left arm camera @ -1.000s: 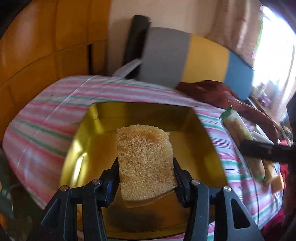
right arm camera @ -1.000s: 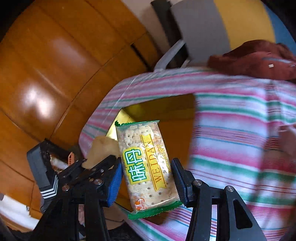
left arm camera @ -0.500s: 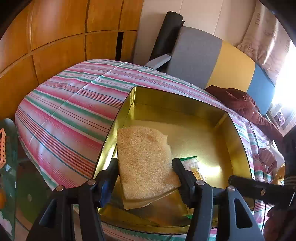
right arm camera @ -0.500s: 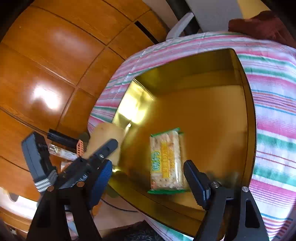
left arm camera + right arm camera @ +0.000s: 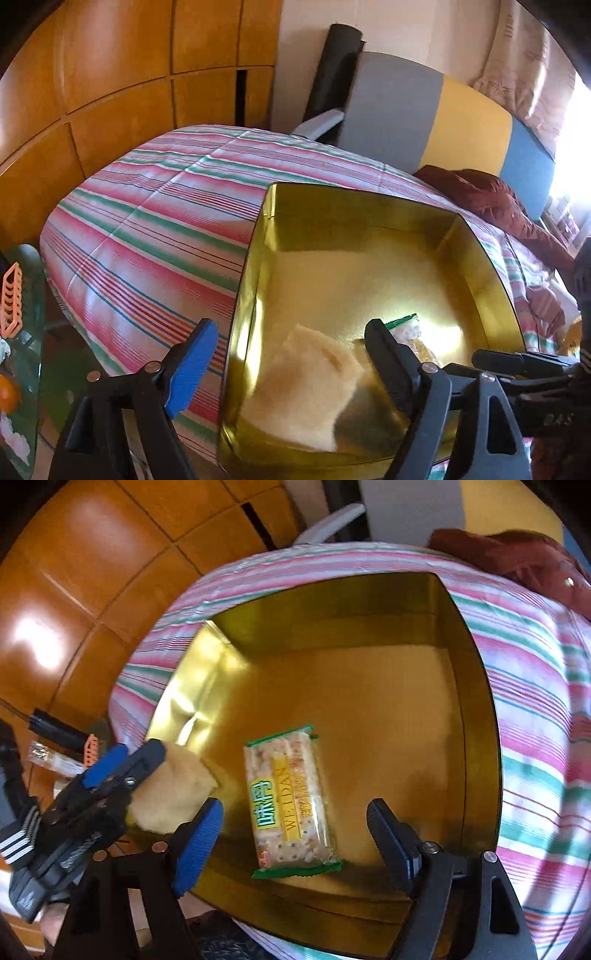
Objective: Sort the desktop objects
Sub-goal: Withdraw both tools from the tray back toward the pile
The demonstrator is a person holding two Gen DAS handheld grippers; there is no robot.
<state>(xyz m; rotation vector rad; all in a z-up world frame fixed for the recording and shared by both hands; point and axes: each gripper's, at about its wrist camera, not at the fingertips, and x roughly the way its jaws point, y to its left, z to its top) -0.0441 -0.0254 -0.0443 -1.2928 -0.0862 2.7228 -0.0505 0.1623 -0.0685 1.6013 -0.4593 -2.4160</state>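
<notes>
Striped cloth [image 5: 155,236] | gold tin [image 5: 369,206] far half bare | left gripper [image 5: 291,350] and right gripper [image 5: 295,827] fingers spread, just opened

A surface covered in pink, green and white striped cloth [image 5: 155,236] carries a square gold metal tin [image 5: 476,686]. Beyond the tin's far right corner, a crumpled dark red garment [image 5: 491,199] lies on the cloth.
</notes>
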